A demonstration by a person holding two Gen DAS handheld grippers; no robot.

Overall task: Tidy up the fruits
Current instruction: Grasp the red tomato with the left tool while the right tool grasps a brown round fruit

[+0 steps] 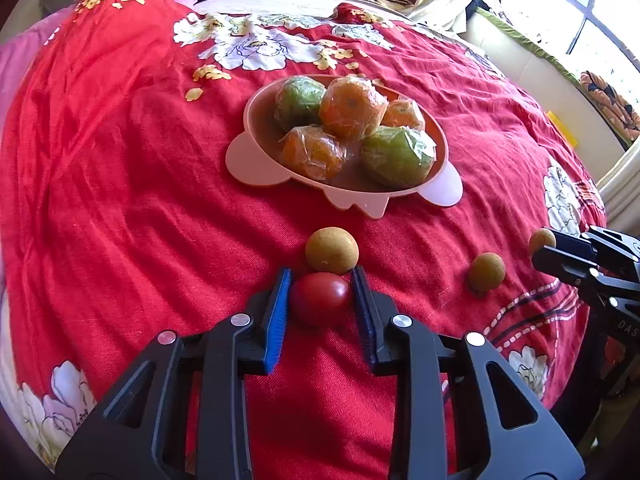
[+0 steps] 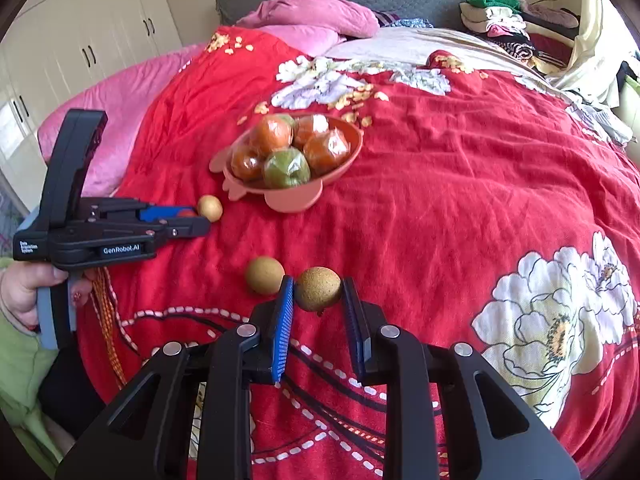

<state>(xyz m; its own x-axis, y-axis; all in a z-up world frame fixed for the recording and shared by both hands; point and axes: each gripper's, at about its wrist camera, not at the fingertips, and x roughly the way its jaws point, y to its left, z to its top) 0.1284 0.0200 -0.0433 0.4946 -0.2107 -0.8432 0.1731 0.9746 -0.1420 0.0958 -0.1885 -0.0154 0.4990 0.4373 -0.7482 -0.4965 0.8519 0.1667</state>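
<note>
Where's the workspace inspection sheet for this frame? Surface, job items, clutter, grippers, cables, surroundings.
Surface: red floral bedspread, wrinkled.
Job's things: pink bowl holds five wrapped citrus fruits; red tomato and three small brown fruits outside it.
Clutter: folded clothes piled at the bed's far corner.
Grippers: left hand-held gripper shut on the red tomato; right hand-held gripper shut on a brown fruit.
Cables: nothing seen.
Surroundings: pink pillows, grey headboard, white wardrobe, window.
</note>
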